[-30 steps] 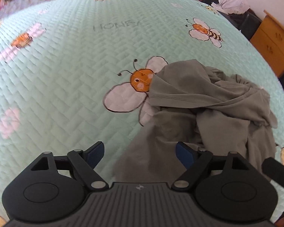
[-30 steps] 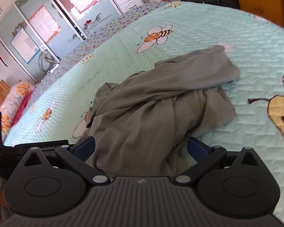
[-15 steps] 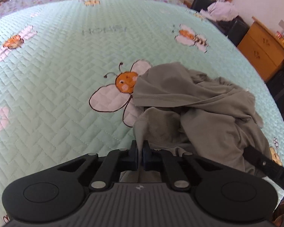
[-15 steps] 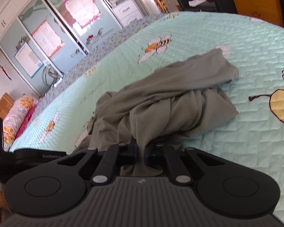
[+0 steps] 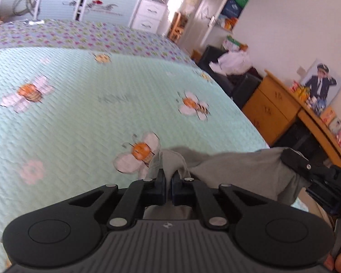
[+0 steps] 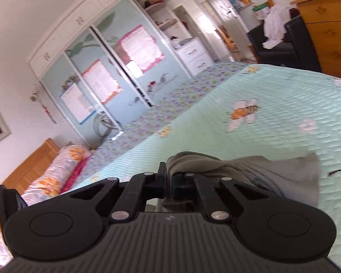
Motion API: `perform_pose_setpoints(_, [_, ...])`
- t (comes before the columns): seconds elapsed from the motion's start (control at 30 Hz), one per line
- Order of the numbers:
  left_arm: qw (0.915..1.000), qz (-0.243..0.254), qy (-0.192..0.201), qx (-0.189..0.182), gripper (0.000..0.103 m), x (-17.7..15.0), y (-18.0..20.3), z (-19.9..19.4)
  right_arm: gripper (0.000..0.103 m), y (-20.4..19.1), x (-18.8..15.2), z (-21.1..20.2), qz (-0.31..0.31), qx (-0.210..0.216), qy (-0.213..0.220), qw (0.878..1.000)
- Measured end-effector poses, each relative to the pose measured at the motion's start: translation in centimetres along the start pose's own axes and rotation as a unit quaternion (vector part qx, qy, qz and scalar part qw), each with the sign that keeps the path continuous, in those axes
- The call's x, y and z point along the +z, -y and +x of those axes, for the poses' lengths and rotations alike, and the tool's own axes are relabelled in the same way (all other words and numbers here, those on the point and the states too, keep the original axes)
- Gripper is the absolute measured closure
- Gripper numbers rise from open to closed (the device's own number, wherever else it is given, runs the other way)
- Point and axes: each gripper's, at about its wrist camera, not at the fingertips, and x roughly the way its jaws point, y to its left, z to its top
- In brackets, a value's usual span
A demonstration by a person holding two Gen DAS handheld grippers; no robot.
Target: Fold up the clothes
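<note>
- A bed (image 5: 79,122) under a mint quilt printed with bees and flowers is filling most of both views, with a purple floral strip (image 6: 170,95) running along its far side.
- A wardrobe with sliding glass doors (image 6: 97,72) is standing behind the bed, and a wooden dresser (image 5: 272,111) is sitting off to the side.
- A grey garment (image 5: 245,170) is hanging lifted off the quilt, stretching between the two tools.
- The left tool (image 5: 168,182) is pinching a bunched edge of the grey garment, its fingers pressed almost together.
- The right tool (image 6: 169,183) is gripping another fold of the garment (image 6: 272,173), its fingers likewise nearly touching; the cloth is trailing away to its right above the quilt.
</note>
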Motion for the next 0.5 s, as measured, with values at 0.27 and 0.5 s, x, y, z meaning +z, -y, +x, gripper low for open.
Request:
perform_pose_setpoints(0.27, [0.9943,-0.048,0.086,0.042,0.099,1.8,-7.4,-10.1,0.1,-9.7,-0.6,2.8,-0.034,0.09,-0.027,0.995])
perform_pose_setpoints(0.5, [0.9817,-0.09,0.153,0.069,0.099,4.2,-14.0,-16.5,0.1,-19.1,-0.2,7.5,-0.075,0.173,-0.045,0.981])
